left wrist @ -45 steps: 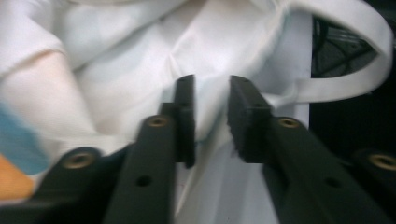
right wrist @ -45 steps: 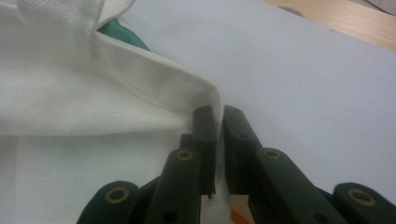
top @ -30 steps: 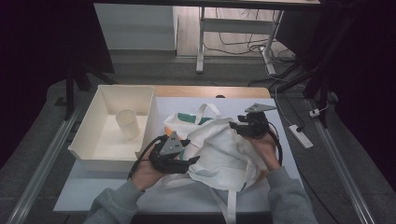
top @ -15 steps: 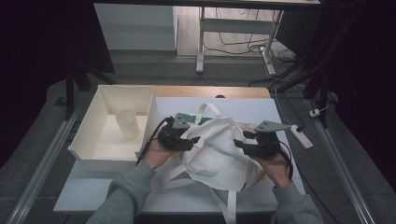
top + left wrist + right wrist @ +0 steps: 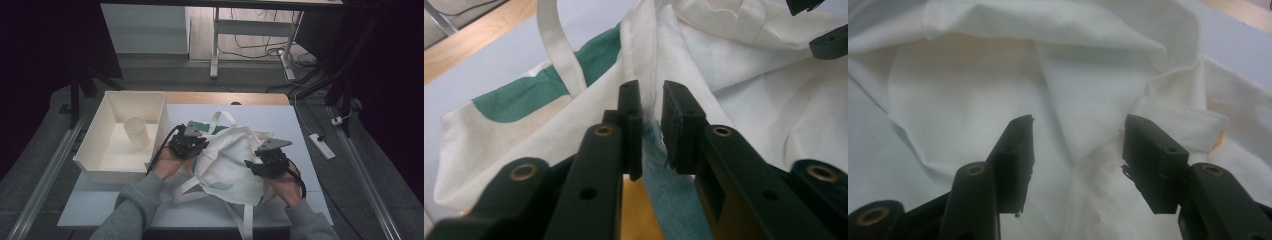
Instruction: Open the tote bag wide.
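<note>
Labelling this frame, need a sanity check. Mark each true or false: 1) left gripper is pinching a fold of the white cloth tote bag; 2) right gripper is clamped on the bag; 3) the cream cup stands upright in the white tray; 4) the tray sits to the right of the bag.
1) True: the left gripper has just closed on a fold of the white cloth tote bag with the green patch.
2) False: the right gripper is open, its pads clear of the cloth.
3) True: the cream cylindrical cup stands upright in the white rectangular tray.
4) False: in the high view, the tray lies left of the bag.
</note>
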Demonstrator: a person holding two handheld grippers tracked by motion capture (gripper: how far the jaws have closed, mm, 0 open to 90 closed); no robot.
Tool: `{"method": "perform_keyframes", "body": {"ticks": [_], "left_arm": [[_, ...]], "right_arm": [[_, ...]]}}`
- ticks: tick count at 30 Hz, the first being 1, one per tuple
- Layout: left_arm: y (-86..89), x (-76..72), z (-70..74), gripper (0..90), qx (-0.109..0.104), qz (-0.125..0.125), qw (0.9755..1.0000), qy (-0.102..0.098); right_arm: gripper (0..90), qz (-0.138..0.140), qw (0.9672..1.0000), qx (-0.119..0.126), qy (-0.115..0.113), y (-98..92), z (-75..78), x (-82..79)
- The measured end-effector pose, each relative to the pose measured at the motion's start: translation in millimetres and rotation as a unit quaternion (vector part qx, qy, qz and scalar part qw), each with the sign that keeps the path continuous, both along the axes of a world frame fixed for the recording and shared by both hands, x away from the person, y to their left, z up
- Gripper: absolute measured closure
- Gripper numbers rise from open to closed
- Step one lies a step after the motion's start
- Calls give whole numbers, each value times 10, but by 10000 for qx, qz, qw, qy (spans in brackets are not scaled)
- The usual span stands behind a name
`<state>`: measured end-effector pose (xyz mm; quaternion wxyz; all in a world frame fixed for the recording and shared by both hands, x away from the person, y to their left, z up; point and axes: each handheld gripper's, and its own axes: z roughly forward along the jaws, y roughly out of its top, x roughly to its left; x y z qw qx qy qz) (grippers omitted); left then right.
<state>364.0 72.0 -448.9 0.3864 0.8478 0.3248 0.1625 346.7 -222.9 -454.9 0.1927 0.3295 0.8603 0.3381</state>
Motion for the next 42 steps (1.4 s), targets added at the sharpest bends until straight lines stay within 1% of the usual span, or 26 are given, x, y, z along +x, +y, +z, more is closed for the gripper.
{"method": "perform_keyframes", "body": {"ticks": [3, 6, 8, 10, 12, 13, 15, 16, 17, 19, 21, 24, 26, 28, 30, 31, 32, 34, 35, 36, 37, 38, 39, 40, 41, 42], "left_arm": [[7, 12, -22, 818, 43, 9, 10000, 32], [11, 15, -30, 829, 100, -4, 9999, 51], [16, 15, -35, 832, 109, 11, 9999, 57], [28, 16, -35, 835, 118, 16, 9999, 60], [40, 13, -33, 837, 99, 25, 9999, 50], [44, 11, -32, 837, 94, 32, 9999, 46], [51, 7, -31, 838, 84, 39, 10000, 33], [53, 5, -31, 839, 88, 33, 10000, 25], [55, 3, -30, 839, 86, 33, 10000, 21], [58, 1, -30, 839, 79, 32, 10000, 17], [61, 1, -30, 839, 80, 30, 10000, 22], [60, 0, -31, 839, 86, 25, 10000, 19], [58, 1, -35, 839, 84, 20, 10000, 20], [57, 1, -38, 839, 84, 22, 10000, 24], [58, 2, -41, 838, 69, 26, 10000, 22], [58, 3, -42, 839, 66, 26, 10000, 24], [59, 3, -43, 838, 64, 27, 10000, 28], [61, 4, -43, 838, 65, 25, 10000, 32], [63, 4, -43, 838, 59, 22, 10000, 29], [65, 4, -42, 838, 63, 20, 10000, 32], [67, 3, -41, 838, 62, 21, 10000, 31], [70, 3, -41, 838, 62, 21, 10000, 32], [73, 5, -42, 838, 54, 19, 10000, 41], [74, 6, -44, 838, 61, 20, 10000, 35], [76, 8, -45, 838, 65, 18, 10000, 40], [79, 9, -46, 839, 63, 22, 10000, 40]], "right_arm": [[485, -17, 9999, -95, 95, -16, -36, 16], [512, -88, 9994, -338, 36, -25, -44, 20], [548, -116, 9989, -461, 5, -39, -38, 22], [612, -166, 9979, -629, -23, -54, -26, 25], [714, -216, 9966, -797, -62, -73, -14, 26], [767, -209, 9962, -841, -43, -88, -12, 31], [842, -248, 9954, -925, -20, -118, -17, 44], [876, -259, 9950, -960, -10, -138, -23, 56], [895, -267, 9952, -940, 46, -156, -30, 66], [897, -252, 9958, -873, 125, -189, -38, 83], [898, -226, 9963, -817, 158, -202, -34, 87], [890, -152, 9973, -712, 82, -188, 2, 67], [815, -83, 9983, -571, 43, -167, 34, 45], [766, -62, 9990, -438, 17, -137, 66, 22], [701, -32, 9995, -303, 82, -92, 80, 1], [678, 0, 9994, -324, 86, -61, 75, -9], [659, 37, 9991, -411, 79, -25, 59, -18], [626, 61, 9977, -665, 94, 40, -6, -15], [622, 24, 9967, -808, 114, 60, -51, -5], [623, -43, 9950, -984, 155, 70, -113, 17], [640, -97, 9935, -1125, 150, 67, -150, 31], [686, -194, 9909, -1331, 83, 57, -197, 48], [752, -233, 9900, -1388, 92, 37, -234, 63], [809, -194, 9915, -1275, 169, 6, -248, 78], [845, -188, 9929, -1162, 188, -24, -243, 86], [858, -224, 9934, -1118, 125, -42, -221, 85]]}}
